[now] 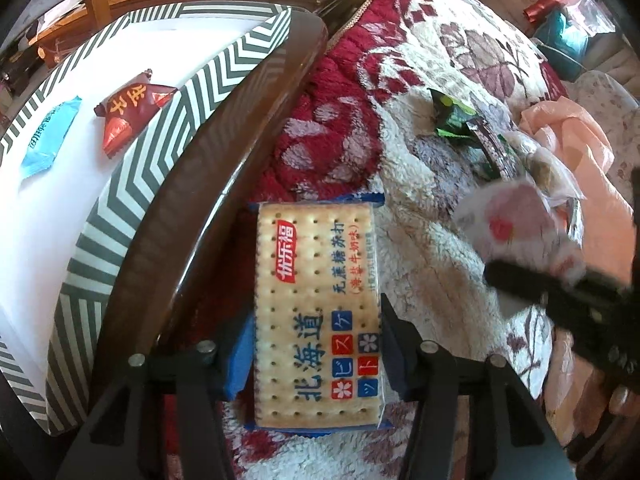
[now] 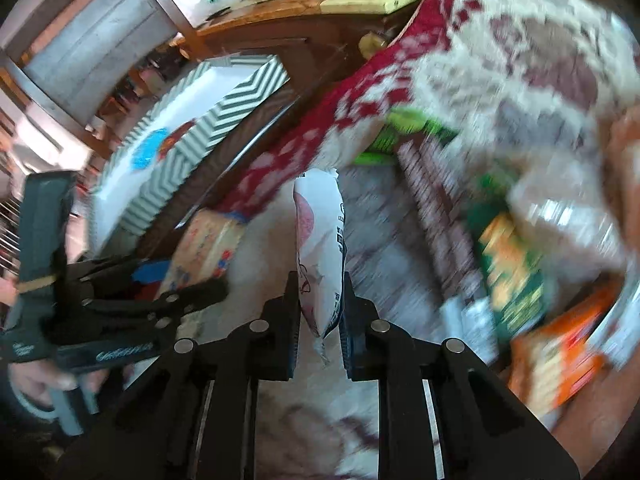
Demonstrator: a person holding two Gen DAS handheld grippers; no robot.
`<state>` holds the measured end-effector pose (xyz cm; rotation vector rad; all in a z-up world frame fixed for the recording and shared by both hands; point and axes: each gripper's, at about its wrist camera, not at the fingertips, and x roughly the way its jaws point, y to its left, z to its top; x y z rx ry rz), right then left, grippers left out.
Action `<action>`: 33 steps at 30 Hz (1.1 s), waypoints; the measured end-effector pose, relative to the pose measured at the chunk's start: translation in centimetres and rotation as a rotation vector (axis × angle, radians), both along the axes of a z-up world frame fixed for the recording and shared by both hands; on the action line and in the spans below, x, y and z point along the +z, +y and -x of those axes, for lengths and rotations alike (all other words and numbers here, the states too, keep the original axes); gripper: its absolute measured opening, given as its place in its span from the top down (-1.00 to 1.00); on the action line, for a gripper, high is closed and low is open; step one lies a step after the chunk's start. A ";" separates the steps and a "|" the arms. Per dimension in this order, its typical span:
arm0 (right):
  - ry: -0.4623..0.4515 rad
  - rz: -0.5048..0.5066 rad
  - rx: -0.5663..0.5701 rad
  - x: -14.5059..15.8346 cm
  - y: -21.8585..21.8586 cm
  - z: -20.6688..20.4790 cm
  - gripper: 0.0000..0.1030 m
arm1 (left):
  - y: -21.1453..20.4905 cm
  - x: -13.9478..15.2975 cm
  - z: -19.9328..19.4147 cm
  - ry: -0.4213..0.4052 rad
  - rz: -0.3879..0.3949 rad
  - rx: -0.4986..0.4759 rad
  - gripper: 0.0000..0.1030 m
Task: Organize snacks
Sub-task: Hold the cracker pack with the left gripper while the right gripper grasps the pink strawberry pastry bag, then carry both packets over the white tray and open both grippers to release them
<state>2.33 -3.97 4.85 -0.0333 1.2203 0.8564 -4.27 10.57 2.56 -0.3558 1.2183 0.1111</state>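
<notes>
A flat cracker packet (image 1: 316,300) with a blue edge lies lengthwise on the fleecy blanket, beside a dark wooden rim. My left gripper (image 1: 316,344) is shut on it, its blue pads (image 1: 240,352) against both long sides. My right gripper (image 2: 320,292) is shut on a white snack packet (image 2: 320,232) with pink print, which stands on edge between its jaws above the blanket. That packet (image 1: 508,220) also shows blurred at the right of the left wrist view. The right wrist view is smeared by motion.
A white tray with a grey chevron border (image 1: 132,184) sits left of the wooden rim (image 1: 200,184) and holds a blue packet (image 1: 48,136) and a red candy packet (image 1: 128,112). Green wrappers (image 1: 456,120), a pink plastic bag (image 1: 580,160) and orange-green packs (image 2: 512,272) lie on the red-and-cream blanket (image 1: 440,60).
</notes>
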 end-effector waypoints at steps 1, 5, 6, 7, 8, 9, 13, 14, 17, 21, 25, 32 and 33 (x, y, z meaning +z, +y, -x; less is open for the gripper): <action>0.051 -0.047 -0.018 -0.5 -0.6 0.3 0.70 | -0.1 0.0 0.1 0.001 -0.003 -0.004 -0.11; 0.042 0.055 -0.096 -1.4 -2.3 1.4 0.12 | -0.2 -0.1 0.2 0.007 -0.015 -0.011 -0.11; 0.032 0.053 -0.102 -1.1 -2.7 1.6 -0.03 | -0.1 -0.2 0.2 0.009 -0.013 -0.008 -0.11; 0.010 0.064 -0.112 -0.6 -3.0 1.9 -0.10 | -0.1 -0.2 0.1 0.011 -0.012 -0.005 -0.12; -0.034 0.095 -0.119 0.0 -3.1 2.1 -0.17 | 0.0 -0.2 0.1 0.012 -0.012 -0.002 -0.14; -0.090 0.132 -0.113 0.7 -2.9 2.4 -0.17 | 0.0 -0.2 0.1 0.013 -0.014 0.002 -0.15; -0.220 0.215 -0.026 1.9 -0.7 2.7 -0.30 | -0.1 -0.4 0.0 0.020 -0.023 0.007 -0.23; -0.231 0.231 -0.009 1.7 -0.2 2.7 -0.30 | -0.1 -0.5 0.0 0.023 -0.026 0.010 -0.28; -0.263 0.319 0.059 -0.2 1.8 3.1 -0.30 | -0.2 -0.5 0.1 0.018 -0.029 0.000 -0.26; -0.239 0.319 0.031 -1.6 1.2 3.4 -0.04 | -0.5 -0.2 0.5 0.002 -0.042 -0.039 -0.11; -0.242 0.288 -0.008 -0.2 -0.2 3.5 -0.01 | -0.3 0.3 0.9 -0.016 -0.021 -0.038 -0.10; -0.262 0.220 -0.047 2.5 -0.2 3.5 -0.01 | 0.0 3.2 1.5 -0.089 -0.079 -0.034 -0.10; -0.264 0.216 -0.045 2.8 0.0 3.8 -0.01 | 0.1 3.6 1.5 -0.098 -0.091 -0.031 -0.10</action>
